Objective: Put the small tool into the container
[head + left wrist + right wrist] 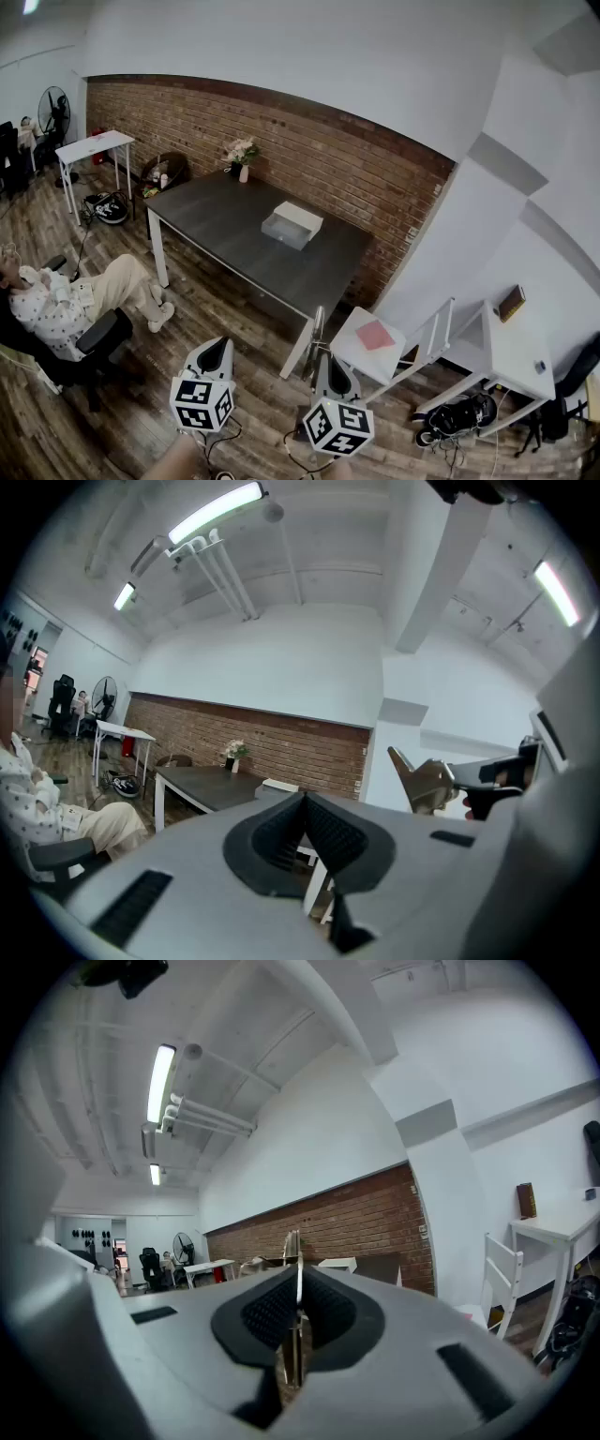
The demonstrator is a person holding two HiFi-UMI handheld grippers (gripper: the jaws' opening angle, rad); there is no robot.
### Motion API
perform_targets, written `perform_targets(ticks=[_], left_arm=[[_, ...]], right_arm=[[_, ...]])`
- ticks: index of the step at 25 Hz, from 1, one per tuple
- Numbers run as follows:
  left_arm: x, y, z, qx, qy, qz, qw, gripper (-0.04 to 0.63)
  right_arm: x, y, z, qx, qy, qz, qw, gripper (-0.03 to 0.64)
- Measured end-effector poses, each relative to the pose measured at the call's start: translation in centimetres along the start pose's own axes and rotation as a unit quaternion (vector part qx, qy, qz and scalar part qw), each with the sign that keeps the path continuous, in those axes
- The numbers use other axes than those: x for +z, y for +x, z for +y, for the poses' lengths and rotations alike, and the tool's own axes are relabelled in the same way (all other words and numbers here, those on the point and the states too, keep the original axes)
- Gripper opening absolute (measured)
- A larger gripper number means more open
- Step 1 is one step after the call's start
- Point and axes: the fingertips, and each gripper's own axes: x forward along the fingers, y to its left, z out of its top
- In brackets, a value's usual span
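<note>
Metal small tool (424, 782) pinched in right gripper (298, 1283) (left gripper (305, 803) pressed together, empty).

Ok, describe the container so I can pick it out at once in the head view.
Find the brick wall; a long dark table stands along it. Near the table's middle sits the container, a low, pale rectangular box. Its only neighbour there is a vase of flowers at the far corner, upright and narrow where the box is flat.
</note>
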Motion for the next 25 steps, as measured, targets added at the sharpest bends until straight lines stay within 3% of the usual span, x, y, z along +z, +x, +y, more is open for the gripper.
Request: perform_targets(ticks=[7, 25], left_arm=[[-0.7, -0.6, 1.2, 0.0, -0.006, 0.002, 1.0, 0.005], [-0.5, 3.2, 6.9, 0.002, -0.013, 0.008, 0.9999, 0.005]], right_arm=[[-1.4, 0.2, 1.3, 0.015, 0.005, 0.015, 1.0, 0.009], [-3.2, 5.4, 2.5, -0.004, 0.006, 0.034, 0.999, 0.009]])
